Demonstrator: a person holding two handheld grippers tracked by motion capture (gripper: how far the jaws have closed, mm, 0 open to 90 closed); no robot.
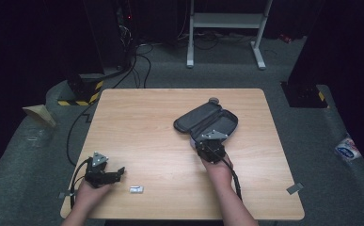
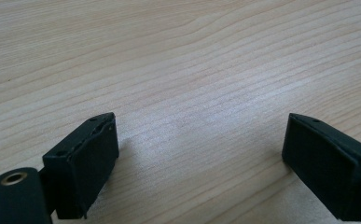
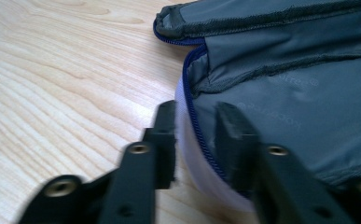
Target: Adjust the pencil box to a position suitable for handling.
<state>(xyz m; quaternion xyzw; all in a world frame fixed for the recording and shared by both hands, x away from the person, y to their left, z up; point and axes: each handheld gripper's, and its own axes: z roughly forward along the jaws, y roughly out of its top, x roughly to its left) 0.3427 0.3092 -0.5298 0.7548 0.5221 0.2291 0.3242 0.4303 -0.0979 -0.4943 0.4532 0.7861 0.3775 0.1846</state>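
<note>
The dark zip case (image 1: 207, 123) is lying open on the far right part of the table (image 1: 142, 122), its lid folded back. The right tongs (image 3: 194, 126) are closing narrowly on the case's near rim, beside the blue zipper (image 3: 190, 100) (whether they are already pinching it, I cannot tell). The left tongs (image 2: 201, 154) are standing wide over bare wood, holding nothing. A small white item (image 1: 136, 189) is waiting just beside them, well apart from the case. I am judging that the packing and zipping are not yet done.

Table brightly lit, surroundings dark, nearest fingers perhaps motion-blurred
</note>
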